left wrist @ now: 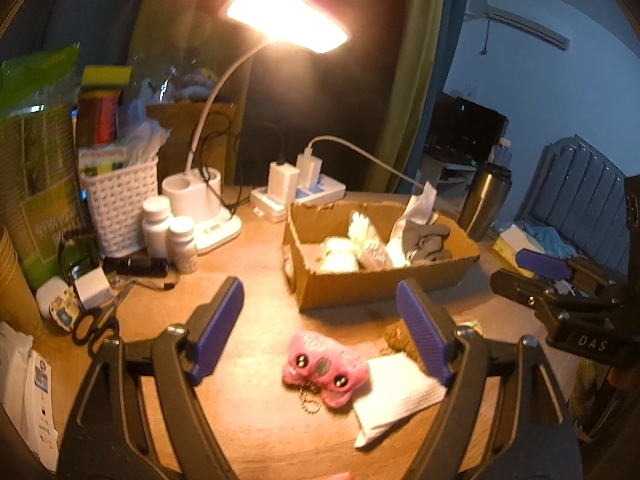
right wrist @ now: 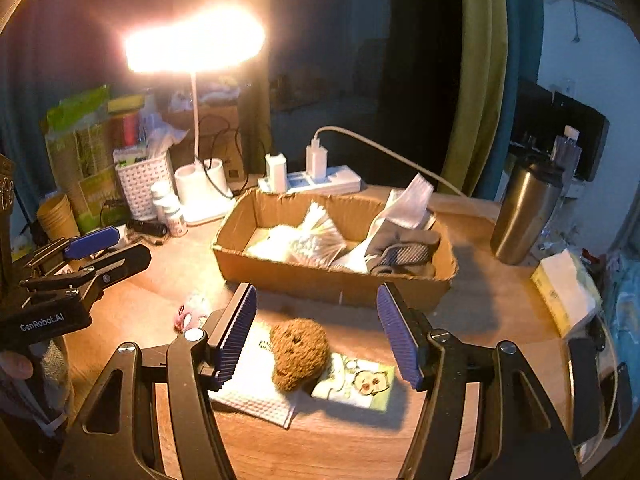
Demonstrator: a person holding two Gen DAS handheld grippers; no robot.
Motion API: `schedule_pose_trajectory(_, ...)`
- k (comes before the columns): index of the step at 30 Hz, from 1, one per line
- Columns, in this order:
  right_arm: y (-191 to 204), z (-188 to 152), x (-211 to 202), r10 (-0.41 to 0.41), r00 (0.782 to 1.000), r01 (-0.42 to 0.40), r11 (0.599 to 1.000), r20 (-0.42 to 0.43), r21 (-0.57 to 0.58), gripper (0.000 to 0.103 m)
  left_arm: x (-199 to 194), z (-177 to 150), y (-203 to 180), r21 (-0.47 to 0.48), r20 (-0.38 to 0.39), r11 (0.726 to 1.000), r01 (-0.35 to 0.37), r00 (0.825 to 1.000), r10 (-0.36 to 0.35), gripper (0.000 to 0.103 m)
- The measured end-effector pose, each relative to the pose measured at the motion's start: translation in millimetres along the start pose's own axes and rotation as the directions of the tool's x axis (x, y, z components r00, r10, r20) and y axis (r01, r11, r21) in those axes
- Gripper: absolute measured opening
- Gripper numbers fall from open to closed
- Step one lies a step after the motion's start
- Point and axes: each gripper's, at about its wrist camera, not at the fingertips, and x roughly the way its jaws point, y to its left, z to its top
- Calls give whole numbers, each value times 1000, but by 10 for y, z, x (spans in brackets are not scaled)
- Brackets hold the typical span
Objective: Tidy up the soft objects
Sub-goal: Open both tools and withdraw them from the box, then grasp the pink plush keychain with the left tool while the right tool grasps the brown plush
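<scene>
A pink plush keychain (left wrist: 324, 372) lies on the wooden table beside a white folded cloth (left wrist: 396, 392). My left gripper (left wrist: 324, 336) is open above the pink plush. A brown fuzzy plush (right wrist: 298, 352) lies on the white cloth (right wrist: 252, 388), next to a small green wipes packet (right wrist: 356, 386). My right gripper (right wrist: 318, 334) is open just above the brown plush. The cardboard box (right wrist: 332, 280) behind holds cotton pads, swabs and grey gloves (right wrist: 404, 254). The box also shows in the left wrist view (left wrist: 380, 284).
A lit desk lamp (left wrist: 208, 208), white basket (left wrist: 120, 204), pill bottles (left wrist: 168, 232), scissors (left wrist: 96, 324) and a power strip (left wrist: 300, 192) crowd the back left. A steel tumbler (right wrist: 524, 212) and a tissue pack (right wrist: 564, 292) stand at the right.
</scene>
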Motion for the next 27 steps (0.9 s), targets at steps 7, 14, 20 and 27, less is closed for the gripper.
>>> schedule_pose_trajectory(7,64,-103,199,16,999,-16,1000,-46,-1,66,142,-184,128,-18,-53,1000,-22,998,21,80)
schedule_pose_trajectory(14,70,-188,418,34,995,-34,999,-95,-1,66,318,-266,197,-29,-106,999,-41,994,37,80)
schedule_pose_trajectory(20,42,-258,620,52,989,-51,999,-137,12,66,477,-320,198,-30,-156,999,-35,987,30,80)
schedule_pose_trajectory(27,46,-301,815,85,981,-85,996,-173,6,66,636,-328,140,-20,-195,999,-34,980,29,80)
